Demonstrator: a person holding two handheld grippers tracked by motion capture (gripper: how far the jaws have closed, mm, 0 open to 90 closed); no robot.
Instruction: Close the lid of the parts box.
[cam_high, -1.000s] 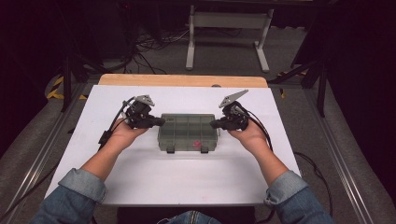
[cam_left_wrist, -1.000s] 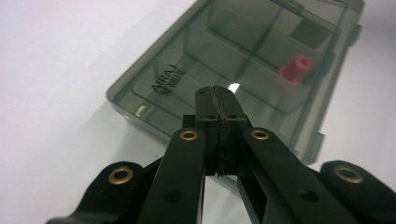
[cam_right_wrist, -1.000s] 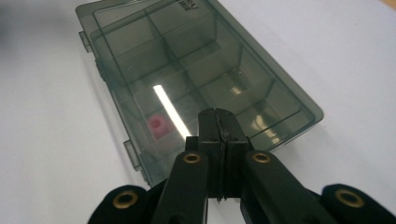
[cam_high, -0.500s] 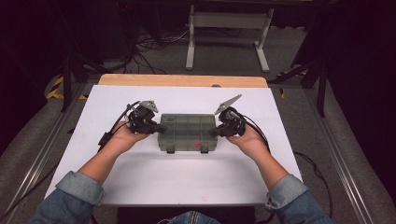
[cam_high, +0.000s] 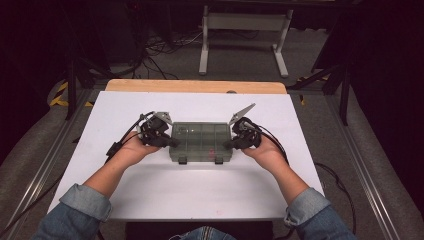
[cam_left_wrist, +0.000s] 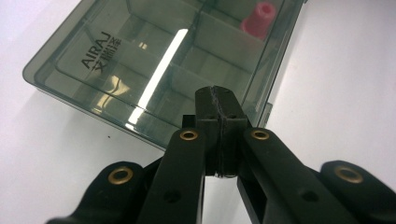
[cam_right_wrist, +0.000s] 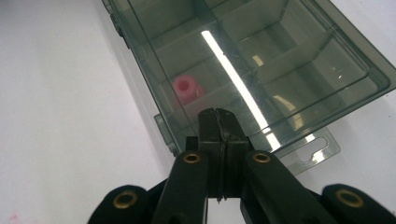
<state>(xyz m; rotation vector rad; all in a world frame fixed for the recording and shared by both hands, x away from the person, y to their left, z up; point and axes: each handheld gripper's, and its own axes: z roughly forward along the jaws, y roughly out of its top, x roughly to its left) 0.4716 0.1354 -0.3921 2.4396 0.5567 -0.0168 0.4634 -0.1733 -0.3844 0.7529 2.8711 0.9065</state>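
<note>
White table (cam_high: 200, 195), closed smoky compartment box (cam_high: 201, 141), pink cylinder (cam_left_wrist: 258, 17) inside

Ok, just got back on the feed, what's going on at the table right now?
A person holds a shut gripper at each short end of the smoky transparent plastic compartment box on the white table. The left gripper and right gripper point inward at its ends, gripping nothing. The lid is closed; a small pink cylinder sits in one compartment.

Bright overhead light, streak glare on box lid (cam_left_wrist: 159, 70), dark surroundings.
</note>
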